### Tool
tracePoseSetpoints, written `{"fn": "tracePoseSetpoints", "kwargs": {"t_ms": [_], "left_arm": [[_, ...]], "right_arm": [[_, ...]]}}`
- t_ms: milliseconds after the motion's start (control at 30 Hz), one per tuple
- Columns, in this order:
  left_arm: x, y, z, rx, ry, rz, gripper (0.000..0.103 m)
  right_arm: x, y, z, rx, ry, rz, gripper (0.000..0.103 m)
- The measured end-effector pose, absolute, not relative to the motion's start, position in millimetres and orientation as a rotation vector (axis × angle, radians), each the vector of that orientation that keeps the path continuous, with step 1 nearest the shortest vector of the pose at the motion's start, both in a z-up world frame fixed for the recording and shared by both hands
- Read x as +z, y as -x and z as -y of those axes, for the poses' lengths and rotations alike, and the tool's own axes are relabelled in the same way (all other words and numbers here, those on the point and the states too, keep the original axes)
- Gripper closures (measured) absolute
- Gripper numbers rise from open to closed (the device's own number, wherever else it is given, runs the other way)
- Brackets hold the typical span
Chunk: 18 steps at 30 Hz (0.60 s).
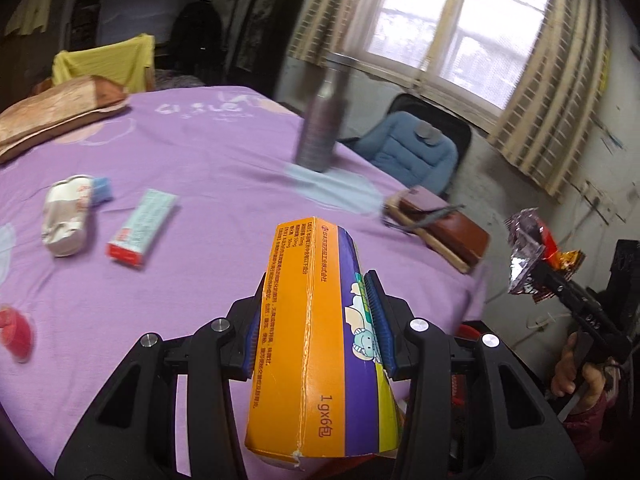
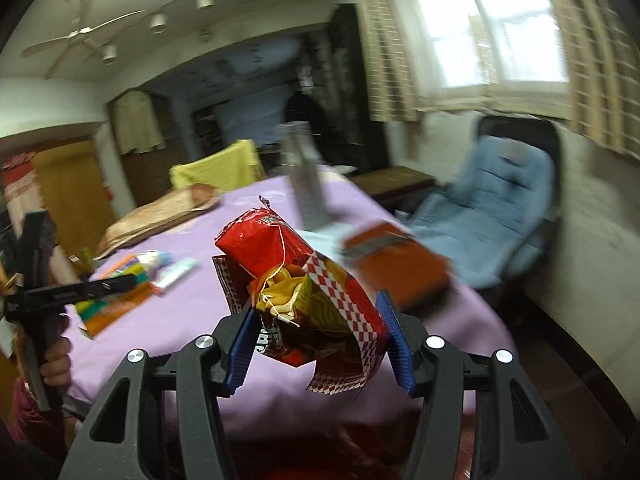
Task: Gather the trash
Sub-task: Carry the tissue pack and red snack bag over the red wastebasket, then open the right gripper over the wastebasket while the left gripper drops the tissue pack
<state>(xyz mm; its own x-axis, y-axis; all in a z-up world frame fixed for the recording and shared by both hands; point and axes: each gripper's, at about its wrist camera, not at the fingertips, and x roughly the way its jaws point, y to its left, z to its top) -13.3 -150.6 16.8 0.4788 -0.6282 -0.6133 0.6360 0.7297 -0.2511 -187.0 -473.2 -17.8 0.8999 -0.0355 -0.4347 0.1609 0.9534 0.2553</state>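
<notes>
Orange-and-purple carton (image 1: 320, 320) sits clamped in the left hand-held gripper (image 1: 316, 320), blue pads pressing both its long sides, carton sticking out forward past the fingertips and back toward the camera. Jaws narrow, closed on it.

Right hand-held gripper (image 2: 316, 328) holds a crumpled red snack bag (image 2: 304, 288), checkered print, foil inside; blue pads (image 2: 240, 344) touch its lower part on both sides, bag bulging up and forward beyond the tips. Jaws at medium width, gripping the bag. In the left wrist view the same gripper and bag (image 1: 528, 252) show off to the right of the left gripper, a hand (image 1: 576, 368) on its handle, beside the bed edge.

Purple bedsheet (image 1: 200, 160) spreads ahead of both grippers. Ahead and left of the left gripper: a teal-and-red small box (image 1: 140, 226) lying flat, and further left a crushed white packet (image 1: 68, 216) touching a small blue item (image 1: 102, 188). Red blurry thing (image 1: 16, 330) at far left edge, cannot tell what. Ahead, a dark bottle (image 1: 320, 132) standing upright on a light blue patch, blurred. Ahead right, a brown book-like block (image 1: 440, 228) near the bed edge. Pillow (image 1: 56, 116) far ahead left. Blue padded chair (image 1: 416, 148) beyond the bed, under the window (image 1: 460, 20).
</notes>
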Motion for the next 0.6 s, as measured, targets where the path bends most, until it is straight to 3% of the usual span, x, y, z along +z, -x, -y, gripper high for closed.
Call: {"fn": "tracePoseSetpoints", "kwargs": {"t_ms": [200, 267, 300, 433, 600], "left_arm": [[6.9, 45.2, 215.1, -0.897, -0.076, -0.782, 0.058], [1.8, 53.0, 233.0, -0.933, -0.093, -0.802, 0.058], [-1.1, 56.5, 242.8, -0.952, -0.104, -0.814, 0.058], [-13.5, 73.5, 285.2, -1.012, -0.185, -0.849, 0.058], [-32.9, 96.1, 343.2, -1.094, -0.292, -0.888, 0.058]], "right_arm": [[-86.4, 233.7, 534.0, -0.29, -0.385, -0.58, 0.045], [-123.6, 238.4, 551.5, -0.35, -0.397, -0.68, 0.038], [-139.6, 239.0, 558.1, -0.361, -0.399, -0.729, 0.029], [-206.0, 236.2, 584.3, -0.448, -0.436, -0.932, 0.027], [-200.8, 267.8, 610.0, -0.436, -0.569, -0.805, 0.012]]}}
